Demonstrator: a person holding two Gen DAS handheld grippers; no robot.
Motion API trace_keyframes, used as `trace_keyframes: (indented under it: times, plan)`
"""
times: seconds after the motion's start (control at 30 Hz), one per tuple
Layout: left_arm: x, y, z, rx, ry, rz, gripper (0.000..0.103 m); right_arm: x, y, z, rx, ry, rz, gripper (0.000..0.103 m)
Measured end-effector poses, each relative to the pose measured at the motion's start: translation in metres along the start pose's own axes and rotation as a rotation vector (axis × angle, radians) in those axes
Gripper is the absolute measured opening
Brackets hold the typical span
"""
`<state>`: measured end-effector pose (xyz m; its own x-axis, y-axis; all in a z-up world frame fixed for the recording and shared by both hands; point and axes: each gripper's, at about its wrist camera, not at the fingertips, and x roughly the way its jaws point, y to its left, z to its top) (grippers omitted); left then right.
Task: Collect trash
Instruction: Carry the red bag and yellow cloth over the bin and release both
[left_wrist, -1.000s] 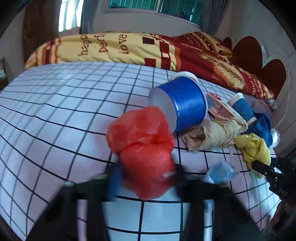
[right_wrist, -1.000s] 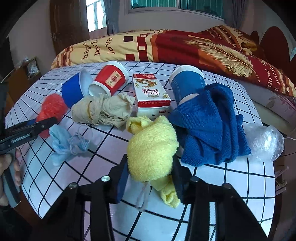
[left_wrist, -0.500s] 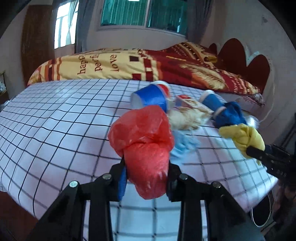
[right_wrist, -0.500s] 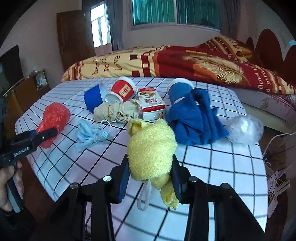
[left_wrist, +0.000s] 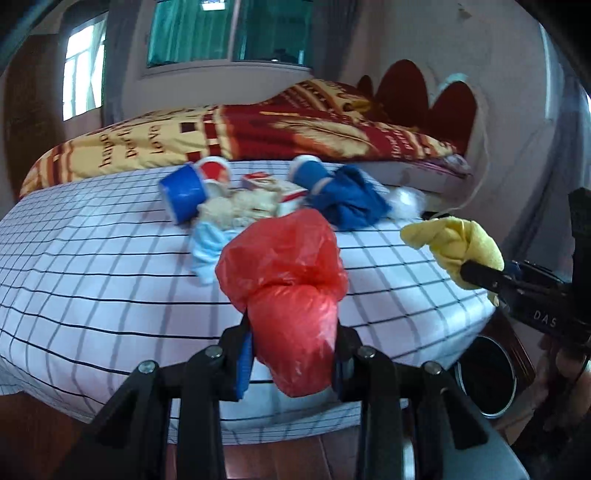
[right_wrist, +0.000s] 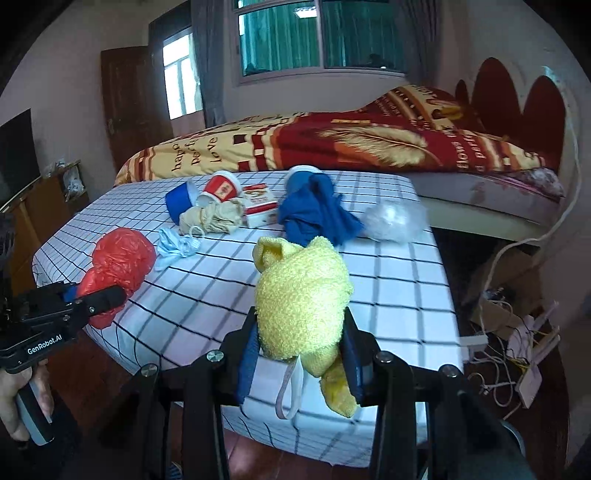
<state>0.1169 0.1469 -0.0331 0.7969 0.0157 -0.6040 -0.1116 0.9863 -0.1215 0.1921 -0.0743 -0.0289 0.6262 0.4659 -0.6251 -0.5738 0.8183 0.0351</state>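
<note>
The left gripper (left_wrist: 293, 354) is clamped on a crumpled red plastic bag (left_wrist: 288, 280), which bulges up between and above its jaws. The right gripper (right_wrist: 300, 356) is clamped on a bunched yellow cloth (right_wrist: 301, 295); a white loop hangs below it. Both grippers are held above the near edge of the checked tablecloth (right_wrist: 399, 288). Ahead of the grippers, on the cloth, lie two blue cups, a red cup (right_wrist: 221, 188), a carton (right_wrist: 260, 205), a blue cloth (right_wrist: 317, 214) and a light blue mask (right_wrist: 175, 247).

Checked table (right_wrist: 221, 295); patterned bed (right_wrist: 332, 147); wooden door (right_wrist: 129, 103).
</note>
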Motion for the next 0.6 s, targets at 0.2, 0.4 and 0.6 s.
trace_keyframes:
  times: [0.2,0.4,0.6]
  plan:
    - [-0.002,-0.040,-0.005,0.056,0.004,-0.057,0.035,-0.031,-0.029,-0.021,0.042,-0.021,-0.047,0.042]
    - [0.001,-0.085,-0.011,0.130,0.018,-0.117,0.035,-0.057,-0.061,-0.045,0.075,-0.024,-0.110,0.042]
    - [0.005,-0.127,-0.015,0.188,0.030,-0.182,0.035,-0.082,-0.101,-0.071,0.133,-0.018,-0.181,0.042]
